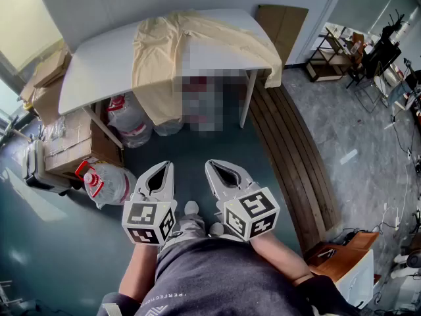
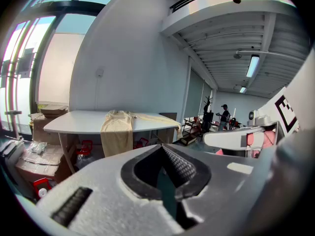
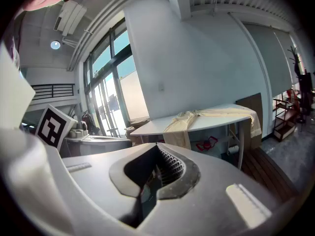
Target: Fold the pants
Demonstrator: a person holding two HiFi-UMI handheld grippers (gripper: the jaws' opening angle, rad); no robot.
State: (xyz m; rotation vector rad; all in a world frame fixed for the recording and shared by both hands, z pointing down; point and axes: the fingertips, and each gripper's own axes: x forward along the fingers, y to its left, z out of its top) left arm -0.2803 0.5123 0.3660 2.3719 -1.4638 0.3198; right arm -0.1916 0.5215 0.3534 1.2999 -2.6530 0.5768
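Observation:
Pale yellow pants [image 1: 172, 51] lie across a white table [image 1: 99, 68] some way ahead of me, one leg hanging over the near edge and the other reaching the right corner. The pants [image 2: 117, 130] show at mid-distance in the left gripper view, and the pants [image 3: 184, 124] again in the right gripper view. My left gripper [image 1: 164, 168] and right gripper [image 1: 214, 166] are held side by side close to my body, well short of the table. Both are shut with nothing between the jaws.
Under the table stand plastic bags [image 1: 128, 120] and cardboard boxes [image 1: 66, 140]. A bagged item [image 1: 105, 182] lies on the floor at left. Wooden planks [image 1: 296, 157] run along the floor at right. Shelves and equipment [image 1: 342, 51] fill the far right.

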